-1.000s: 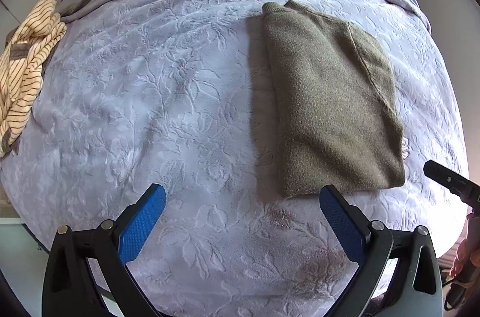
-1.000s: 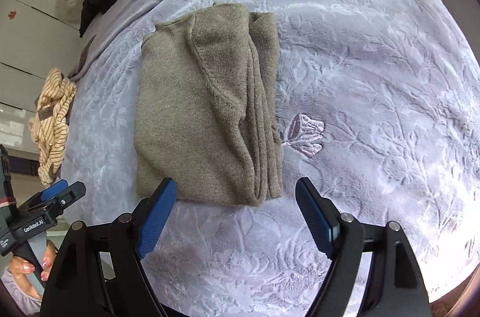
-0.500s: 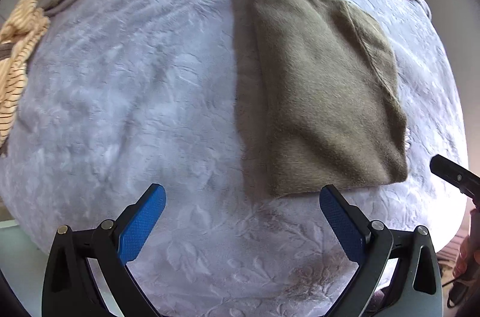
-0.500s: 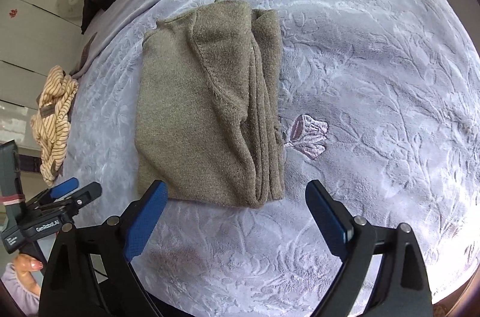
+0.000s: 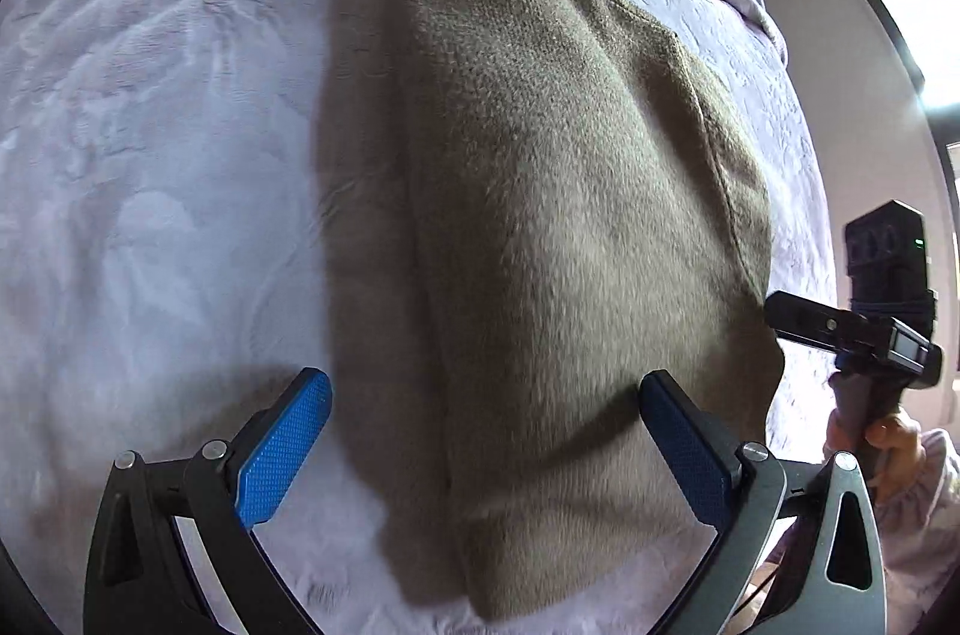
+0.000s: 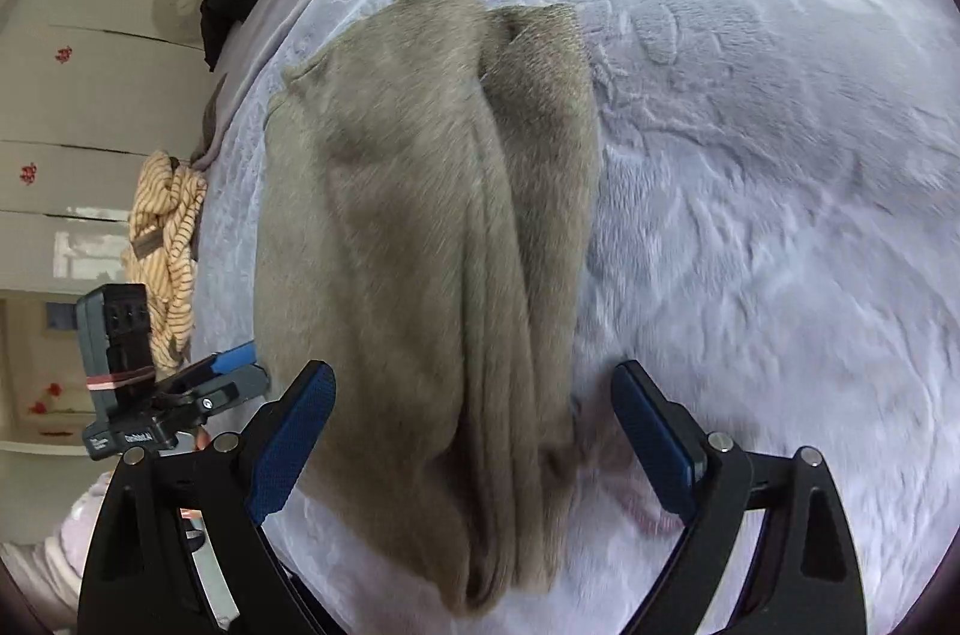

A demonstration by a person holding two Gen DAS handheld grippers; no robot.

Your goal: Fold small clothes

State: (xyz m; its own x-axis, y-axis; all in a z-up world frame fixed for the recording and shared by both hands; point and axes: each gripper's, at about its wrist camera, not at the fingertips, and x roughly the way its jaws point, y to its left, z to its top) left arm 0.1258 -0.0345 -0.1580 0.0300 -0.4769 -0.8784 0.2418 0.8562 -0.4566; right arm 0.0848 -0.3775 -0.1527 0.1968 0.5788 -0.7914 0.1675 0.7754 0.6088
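Folded sweater (image 6: 420,245) seemingly between wide right claw (image 6: 474,431) pads.

Home bedroom: bed (image 6: 750,215), embossed lilac bedspread (image 5: 150,155).

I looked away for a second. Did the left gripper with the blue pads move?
Yes. The left gripper has come down and forward: the folded olive-green knit sweater now lies between its open blue pads.

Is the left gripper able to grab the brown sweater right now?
Probably yes. The left gripper is open with the near end of the brown sweater lying between its fingers on the blanket, and nothing sits on the sweater.
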